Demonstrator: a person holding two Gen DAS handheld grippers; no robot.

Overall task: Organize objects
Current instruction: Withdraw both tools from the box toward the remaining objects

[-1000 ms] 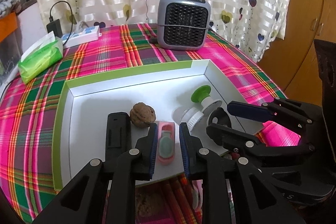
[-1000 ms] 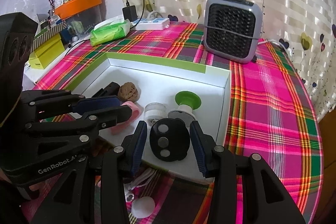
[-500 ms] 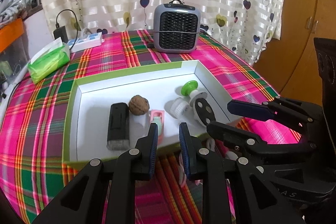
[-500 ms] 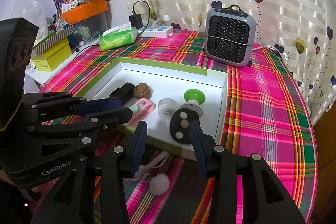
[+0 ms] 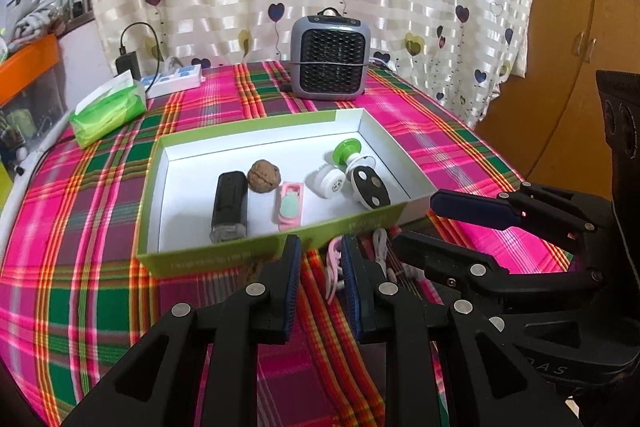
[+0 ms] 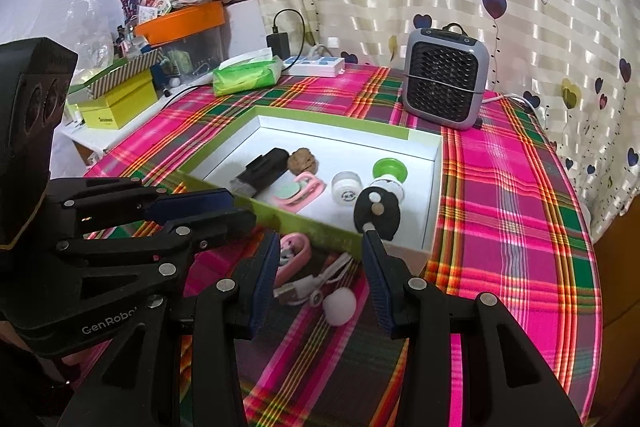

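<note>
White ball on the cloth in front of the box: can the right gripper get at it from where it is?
Probably yes. The white ball lies on the tablecloth just ahead of the right gripper, whose jaws stand wide and empty. Only a cable lies beside it.

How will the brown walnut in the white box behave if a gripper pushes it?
The walnut looks round, so it would probably roll rather than slide on the smooth floor of the box. It lies close beside the black device, which may stop it that way. Its ridged shell probably grips well.
</note>
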